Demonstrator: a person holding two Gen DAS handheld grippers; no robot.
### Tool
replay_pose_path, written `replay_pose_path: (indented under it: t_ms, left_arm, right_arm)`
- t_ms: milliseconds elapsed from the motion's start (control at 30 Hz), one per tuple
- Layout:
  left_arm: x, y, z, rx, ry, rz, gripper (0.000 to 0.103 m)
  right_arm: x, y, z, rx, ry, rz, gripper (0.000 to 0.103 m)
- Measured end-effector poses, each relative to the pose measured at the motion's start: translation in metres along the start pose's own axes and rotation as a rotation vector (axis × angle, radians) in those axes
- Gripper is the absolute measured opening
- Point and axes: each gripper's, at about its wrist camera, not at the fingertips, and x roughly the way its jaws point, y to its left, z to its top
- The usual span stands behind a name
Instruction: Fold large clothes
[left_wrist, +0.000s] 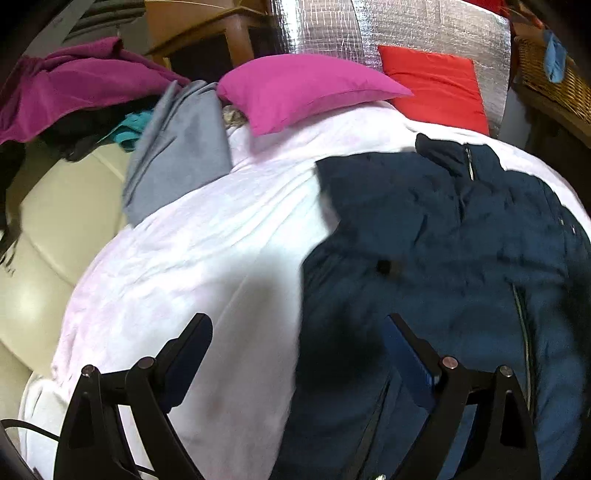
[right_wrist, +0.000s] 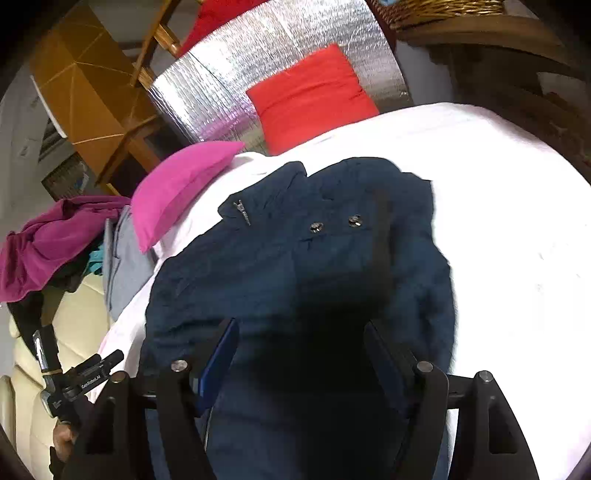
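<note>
- The blue jacket (right_wrist: 295, 258) lies on the white blanket (left_wrist: 184, 251), near the pillow edge — partly folded, it seems.
- The left gripper (left_wrist: 295, 350) and right gripper (right_wrist: 301, 354) are both wide, holding nothing — more folds left.

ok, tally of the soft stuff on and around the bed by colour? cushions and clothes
Pink cushion: 1
Red cushion: 1
Navy jacket: 1
Grey garment: 1
Magenta garment: 1
Teal garment: 1, mostly hidden
Total: 6

Navy jacket (left_wrist: 443, 236) hem cut off by bottom edge, both views; near part lost in shadow, motion-blurred.
</note>
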Motion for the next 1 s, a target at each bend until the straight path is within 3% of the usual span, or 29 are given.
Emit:
replay_pose_path:
  t_ms: [200,467,667,767,1000]
  left_arm:
    - [-0.02,0.028,-0.045,-0.065,0.055,-0.011,0.093]
    - [-0.035,0.035,-0.092,-0.061,0.119,0.008,0.093]
    - [-0.024,0.046,-0.112,-0.146,0.236,-0.148,0.093]
    - [-0.009,0.048,-0.117,-0.196,0.324,-0.26,0.093]
    - [0.011,0.05,-0.124,-0.28,0.418,-0.389,0.093]
  right_arm:
    - [-0.042,-0.021,-0.03,0.036,-0.025,0.027,0.076]
    - [-0.07,-0.038,-0.064,0.067,0.002,0.052,0.077]
    - [-0.076,-0.056,-0.091,0.129,0.1,0.098,0.077]
    - [-0.07,-0.065,-0.105,0.15,0.18,0.115,0.077]
    - [-0.05,-0.083,-0.119,0.142,0.277,0.05,0.077]
